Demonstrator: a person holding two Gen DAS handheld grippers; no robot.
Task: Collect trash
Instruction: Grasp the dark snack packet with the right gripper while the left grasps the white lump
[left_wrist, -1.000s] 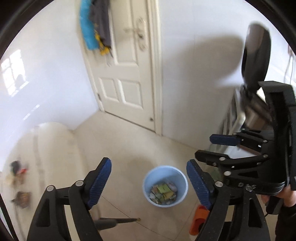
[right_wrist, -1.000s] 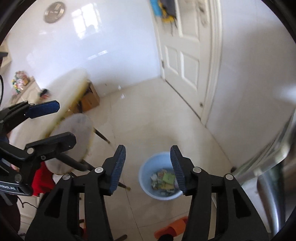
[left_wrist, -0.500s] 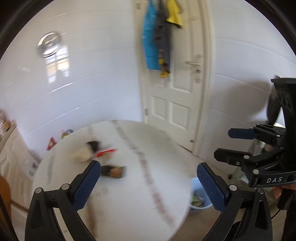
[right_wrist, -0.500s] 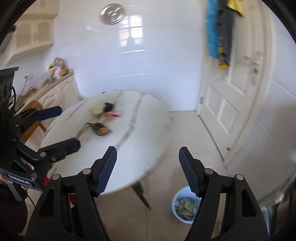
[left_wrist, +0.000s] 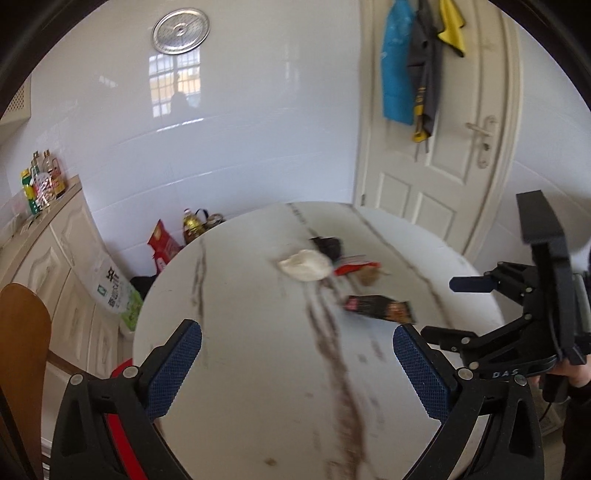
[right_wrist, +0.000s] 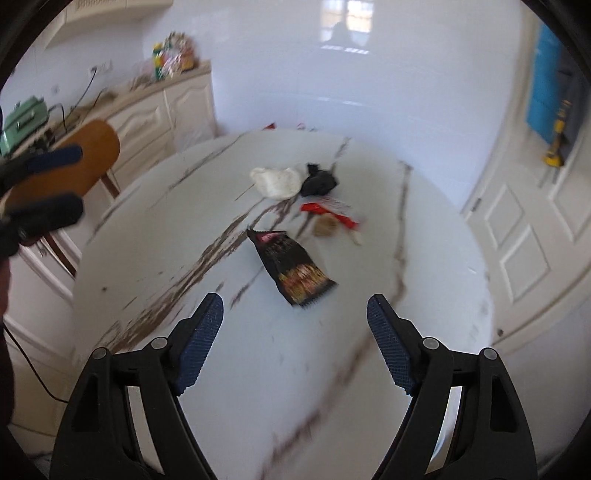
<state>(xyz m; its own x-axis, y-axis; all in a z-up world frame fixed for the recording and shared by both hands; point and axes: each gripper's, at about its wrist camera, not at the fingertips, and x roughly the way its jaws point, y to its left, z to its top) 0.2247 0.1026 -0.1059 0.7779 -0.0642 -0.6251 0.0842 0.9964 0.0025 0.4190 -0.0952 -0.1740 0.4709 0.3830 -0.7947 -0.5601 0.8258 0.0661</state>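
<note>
From the left wrist view, the left gripper (left_wrist: 295, 363) hangs over the near part of the round marble table (left_wrist: 240, 387), jaws spread as wide as they go and empty. The dark snack wrapper (left_wrist: 378, 309) lies ahead and right of centre, long axis running left to right, just above the right pad; the white crumpled tissue (left_wrist: 304, 264) sits farther up the frame. The right gripper (left_wrist: 461, 310) juts in at the right edge, close by the wrapper.

From the right wrist view, the right gripper (right_wrist: 295, 345) has just been opening, nothing between its jaws. The dark snack wrapper (right_wrist: 290, 267) lies straight ahead, centre frame, long axis slanting from upper left to lower right, its lower end just above the jaw gap. I judge the right hand the nearer one.
</note>
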